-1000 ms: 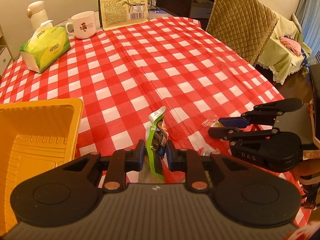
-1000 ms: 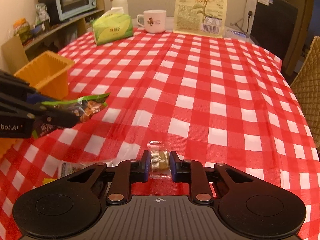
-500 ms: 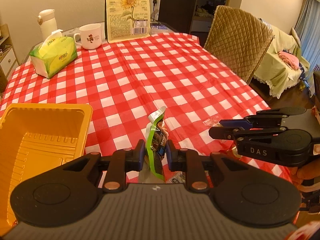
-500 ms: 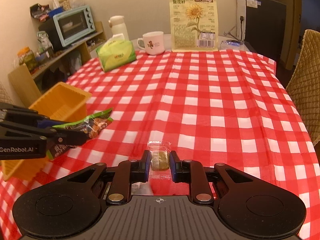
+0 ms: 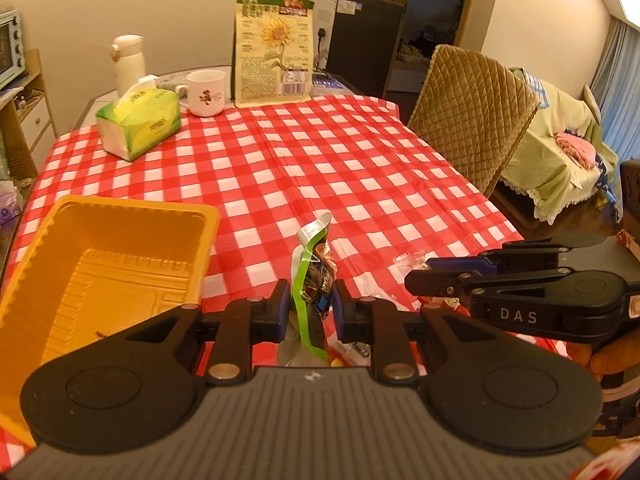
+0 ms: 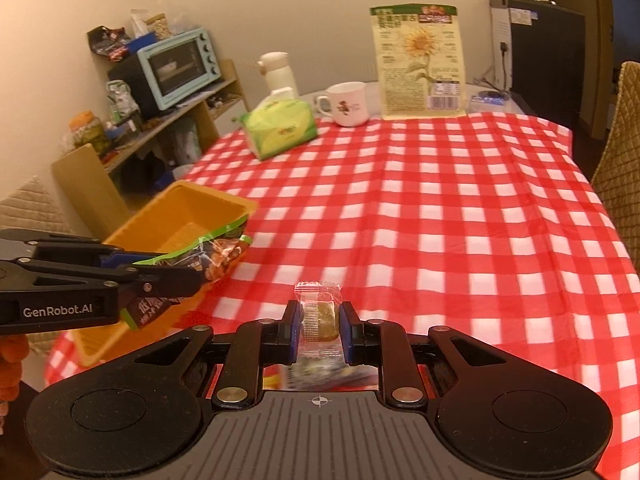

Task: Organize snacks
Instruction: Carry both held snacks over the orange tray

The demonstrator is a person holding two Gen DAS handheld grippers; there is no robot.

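Midway through, the left gripper (image 5: pixel 308 300) is pinching a green snack packet (image 5: pixel 314 276) beside the empty yellow bin (image 5: pixel 120 256), while the right gripper (image 6: pixel 320 320) is clamping a wrapped candy (image 6: pixel 319 312) above the checkered table (image 6: pixel 440 220); more wrappers are waiting below.

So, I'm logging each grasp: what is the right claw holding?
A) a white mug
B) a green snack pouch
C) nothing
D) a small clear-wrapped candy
D: in the right wrist view the right claw is shut on a small clear-wrapped candy, while the green snack pouch sits in the left claw.
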